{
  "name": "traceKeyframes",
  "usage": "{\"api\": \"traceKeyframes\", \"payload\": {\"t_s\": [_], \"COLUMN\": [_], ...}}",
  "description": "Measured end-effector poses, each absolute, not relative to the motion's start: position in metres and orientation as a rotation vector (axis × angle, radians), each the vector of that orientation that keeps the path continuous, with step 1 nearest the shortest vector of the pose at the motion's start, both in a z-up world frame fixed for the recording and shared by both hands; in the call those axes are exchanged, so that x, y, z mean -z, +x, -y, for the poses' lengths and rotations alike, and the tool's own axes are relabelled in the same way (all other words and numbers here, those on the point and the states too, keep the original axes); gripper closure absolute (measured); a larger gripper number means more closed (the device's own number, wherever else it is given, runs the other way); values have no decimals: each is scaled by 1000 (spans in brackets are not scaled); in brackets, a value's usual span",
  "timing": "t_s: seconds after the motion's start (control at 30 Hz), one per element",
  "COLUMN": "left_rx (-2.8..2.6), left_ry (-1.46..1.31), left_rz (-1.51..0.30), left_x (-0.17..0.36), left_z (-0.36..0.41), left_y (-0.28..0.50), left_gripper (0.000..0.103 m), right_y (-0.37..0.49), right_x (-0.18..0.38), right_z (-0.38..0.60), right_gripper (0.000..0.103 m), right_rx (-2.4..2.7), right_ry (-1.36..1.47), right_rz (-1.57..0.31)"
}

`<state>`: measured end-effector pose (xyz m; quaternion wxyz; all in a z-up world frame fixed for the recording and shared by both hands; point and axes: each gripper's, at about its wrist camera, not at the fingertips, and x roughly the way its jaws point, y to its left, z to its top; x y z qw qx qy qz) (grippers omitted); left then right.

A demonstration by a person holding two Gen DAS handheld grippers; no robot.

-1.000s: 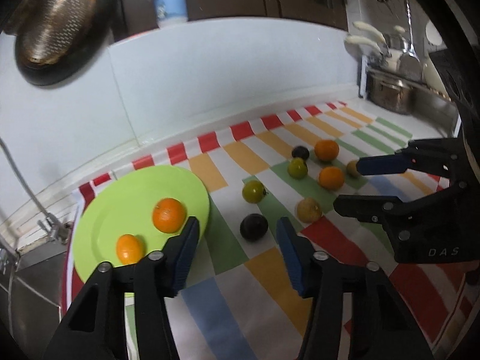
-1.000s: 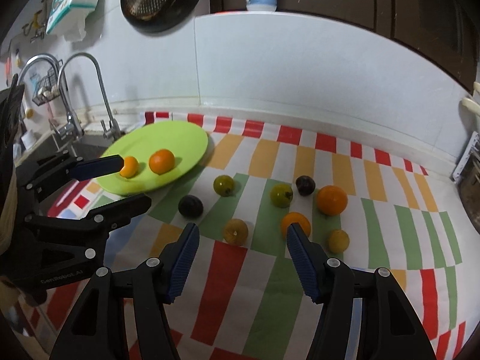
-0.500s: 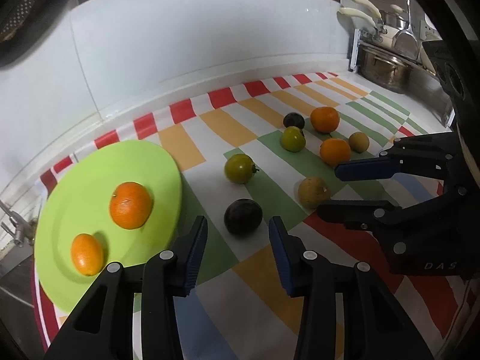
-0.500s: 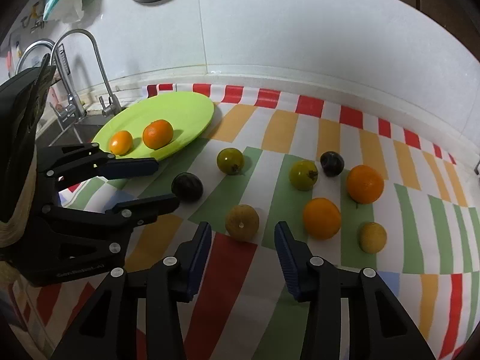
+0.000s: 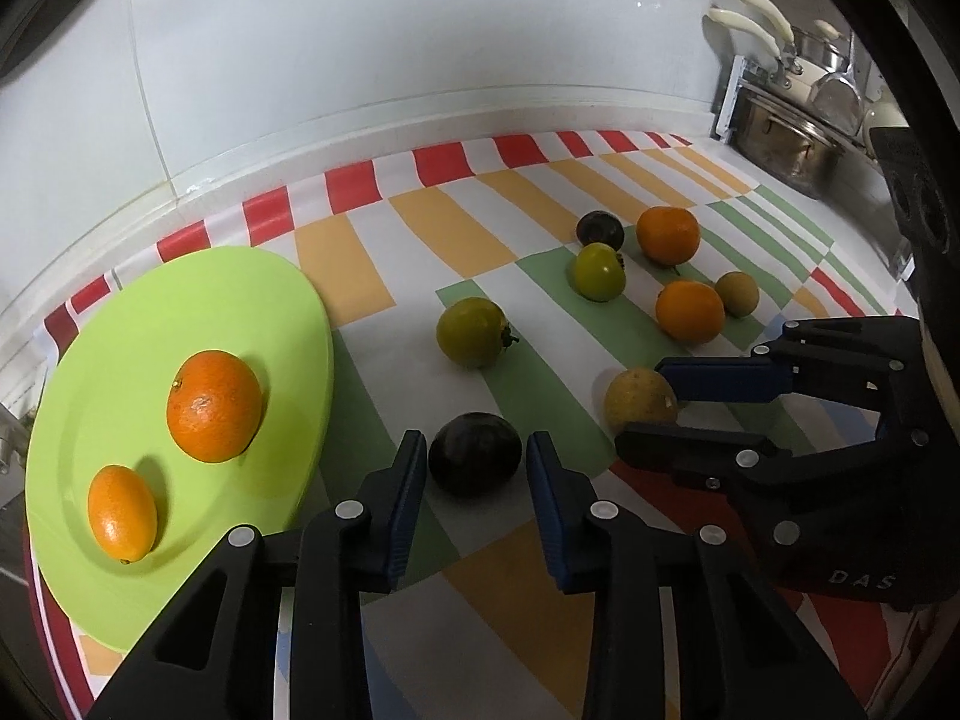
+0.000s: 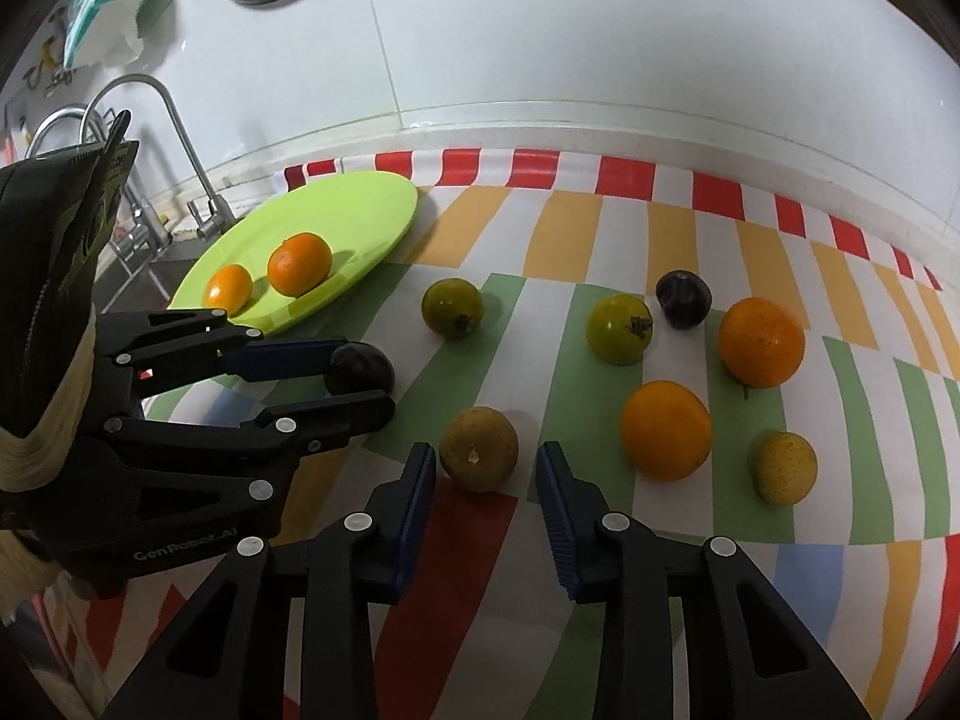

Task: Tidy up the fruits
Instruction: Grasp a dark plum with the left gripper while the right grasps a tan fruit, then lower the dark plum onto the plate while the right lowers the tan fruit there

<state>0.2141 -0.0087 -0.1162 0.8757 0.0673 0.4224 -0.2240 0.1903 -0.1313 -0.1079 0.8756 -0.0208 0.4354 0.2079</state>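
The left gripper (image 5: 475, 468) is closing around a dark purple round fruit (image 5: 474, 461), with a lime-green plastic plate (image 5: 180, 300) close at its 9 o'clock and the right gripper (image 5: 651, 414) crowding 3 o'clock. Bare striped tablecloth (image 5: 420, 228) lies open at 12 o'clock up to a green round fruit (image 5: 471, 331). Beyond the right gripper, a tight cluster of oranges (image 6: 665, 429) blocks 2 o'clock.

Four oranges (image 6: 665, 429), two dark, two green, two yellowish fruits.

Lime plate (image 5: 270, 312), striped cloth (image 5: 456, 222) (red, orange, green), seemingly purple fruit (image 5: 474, 461).
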Motion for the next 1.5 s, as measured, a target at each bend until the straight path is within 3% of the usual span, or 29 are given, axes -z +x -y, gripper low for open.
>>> {"api": "traceKeyframes", "payload": {"t_s": [0.27, 1.5], "left_rx": [440, 135], "left_ry": [106, -53], "left_rz": [-894, -649], "left_x": [117, 13], "left_z": [8, -68], "left_y": [218, 158], "left_gripper": [73, 73], "right_y": [193, 173], "right_x": [107, 6], "right_z": [132, 80], "right_gripper": [74, 74], "right_rx": [-447, -592], "right_ry": [-31, -53], "right_rz": [-905, -644]}}
